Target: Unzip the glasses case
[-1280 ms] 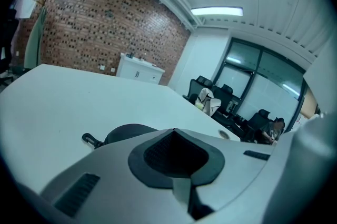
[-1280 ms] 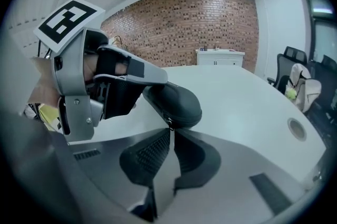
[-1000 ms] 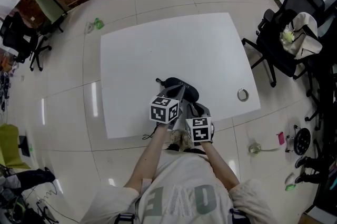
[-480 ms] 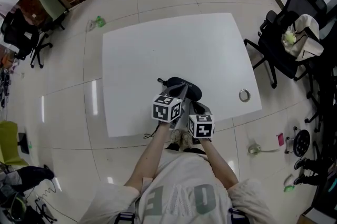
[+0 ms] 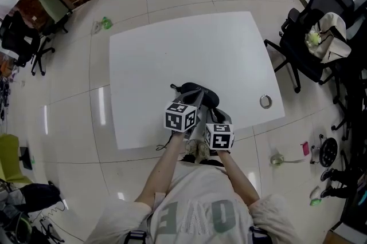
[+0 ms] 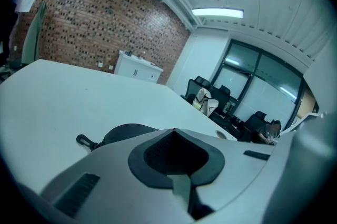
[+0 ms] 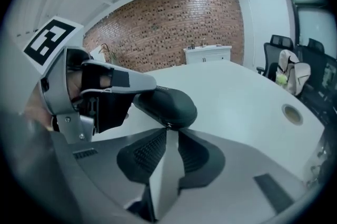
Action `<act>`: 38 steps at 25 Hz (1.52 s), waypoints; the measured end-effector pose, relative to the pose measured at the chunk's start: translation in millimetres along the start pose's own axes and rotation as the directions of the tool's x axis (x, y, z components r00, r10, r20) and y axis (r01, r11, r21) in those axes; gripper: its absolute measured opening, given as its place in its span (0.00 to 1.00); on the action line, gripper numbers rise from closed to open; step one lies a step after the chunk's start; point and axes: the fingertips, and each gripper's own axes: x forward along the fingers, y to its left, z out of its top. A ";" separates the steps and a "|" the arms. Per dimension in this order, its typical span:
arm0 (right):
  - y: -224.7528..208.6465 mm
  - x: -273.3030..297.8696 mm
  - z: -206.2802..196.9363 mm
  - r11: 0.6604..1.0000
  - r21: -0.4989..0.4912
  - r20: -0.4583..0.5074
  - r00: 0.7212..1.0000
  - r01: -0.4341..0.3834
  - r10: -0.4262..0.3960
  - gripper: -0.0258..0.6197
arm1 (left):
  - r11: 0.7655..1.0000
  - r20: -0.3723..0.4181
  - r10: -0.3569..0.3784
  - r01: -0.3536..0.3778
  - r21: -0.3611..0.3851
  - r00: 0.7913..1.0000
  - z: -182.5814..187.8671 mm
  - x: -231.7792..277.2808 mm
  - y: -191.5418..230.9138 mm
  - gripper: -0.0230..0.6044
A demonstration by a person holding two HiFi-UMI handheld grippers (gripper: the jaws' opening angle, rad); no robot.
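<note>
Near the front edge of the white square surface (image 5: 189, 48), close to the person, lies the black oval fabric glasses case (image 5: 199, 94); as far as I can judge, its zip is not yet run open. The right gripper (image 7: 167, 136) has just been opening its jaws. They stand narrowly apart, with the small metal zip pull (image 7: 167, 125) right at their tips and not visibly pinched. The left gripper (image 6: 175, 134) has its jaws together with nothing seen between them. Its tips are set against the case, seemingly to steady it.

The pull is tiny, so a closure slightly off would catch fabric or nothing at all. If the left gripper only leans on the rounded shell, a tug could slide or spin the whole case instead of running the zip. The two grippers are just beside each other, so a sweep along the rim could knock one into the other. A pull toward the person would drag the case to the nearby front edge, and it could drop to the tiled floor (image 5: 74, 117).

Beyond the case and to both sides the surface is bare. Only a round silver ring (image 5: 264, 102) sits well apart from the case, near the right edge.
</note>
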 end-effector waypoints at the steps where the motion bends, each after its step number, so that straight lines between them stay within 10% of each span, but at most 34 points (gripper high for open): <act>1: 1.3 1.1 -0.1 1.000 -0.006 -0.001 1.000 -0.001 0.001 0.13 | 1.000 -0.001 0.000 0.000 0.000 1.000 -0.1 0.3 0.0 0.04; 9: -13.0 12.0 -4.4 0.982 0.166 -0.049 0.996 0.085 -0.077 0.17 | 1.000 -0.011 -0.016 0.016 0.000 1.000 -0.3 1.0 -2.1 0.04; 38: 7.7 -12.5 -26.6 0.980 -0.195 -0.113 0.994 -0.028 0.006 0.07 | 0.996 -0.145 0.014 -0.001 0.087 0.989 -13.1 9.4 -21.1 0.04</act>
